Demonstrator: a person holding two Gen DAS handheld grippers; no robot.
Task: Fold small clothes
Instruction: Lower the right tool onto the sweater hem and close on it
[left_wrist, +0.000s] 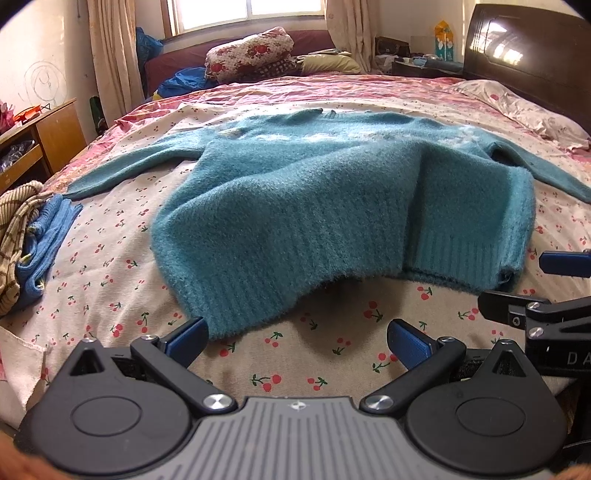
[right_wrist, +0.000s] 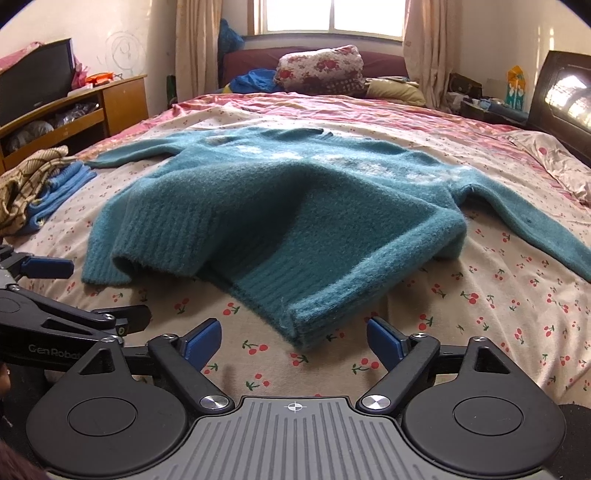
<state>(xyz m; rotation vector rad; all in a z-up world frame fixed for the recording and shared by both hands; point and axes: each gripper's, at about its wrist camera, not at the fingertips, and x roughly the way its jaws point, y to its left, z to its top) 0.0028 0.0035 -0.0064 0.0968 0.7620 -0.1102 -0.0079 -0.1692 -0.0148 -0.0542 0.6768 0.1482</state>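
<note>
A small teal fuzzy sweater lies spread on the bed, sleeves out to both sides, its ribbed hem nearest me and rumpled. It also shows in the right wrist view. My left gripper is open and empty, just short of the hem's left corner. My right gripper is open and empty, its jaws either side of the hem's right corner, not touching it. The right gripper also shows at the right edge of the left wrist view.
The bed has a cherry-print sheet. Folded blue and striped clothes lie at its left edge. A floral bundle and pillows sit at the far end. A wooden cabinet stands left, a dark headboard right.
</note>
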